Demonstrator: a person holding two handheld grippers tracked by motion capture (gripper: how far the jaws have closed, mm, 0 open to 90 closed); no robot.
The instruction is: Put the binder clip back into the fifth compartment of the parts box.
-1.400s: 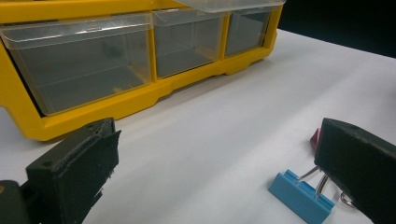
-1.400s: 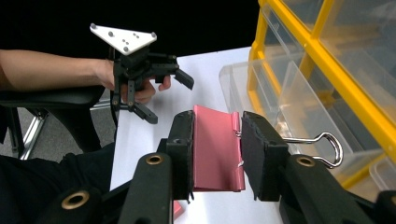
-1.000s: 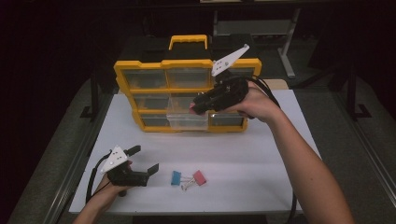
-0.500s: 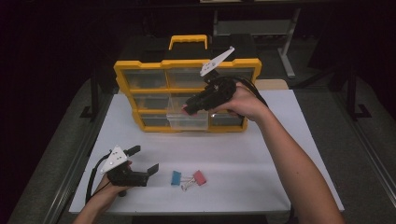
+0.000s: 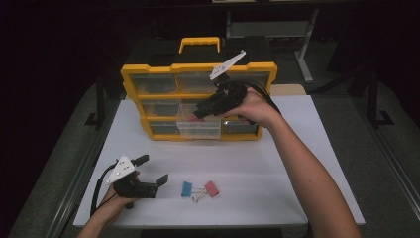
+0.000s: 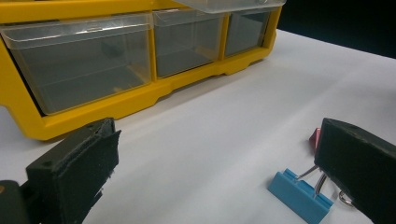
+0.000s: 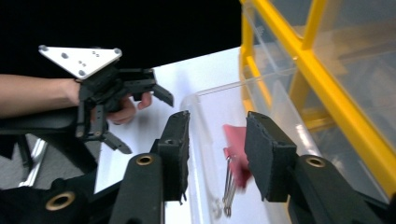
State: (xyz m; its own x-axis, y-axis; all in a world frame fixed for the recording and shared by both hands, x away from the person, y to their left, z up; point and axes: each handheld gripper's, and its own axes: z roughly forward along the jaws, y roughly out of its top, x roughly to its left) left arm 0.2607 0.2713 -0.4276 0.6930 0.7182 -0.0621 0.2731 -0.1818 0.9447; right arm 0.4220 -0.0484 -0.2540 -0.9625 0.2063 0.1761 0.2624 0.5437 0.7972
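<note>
Overhead, right gripper fingers parted above pulled-out drawer, left gripper fingers wide apart.

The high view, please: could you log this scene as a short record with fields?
surface: white table
organiser: yellow, clear drawers, standing at the table's far side
open drawer: middle column, pulled out, a pink clip inside
loose clips: blue clip and pink clip side by side on the table, near edge
left gripper: open, low by the table, just left of the blue clip
right gripper: open, over the open drawer, jaws either side of the clip inside
</note>
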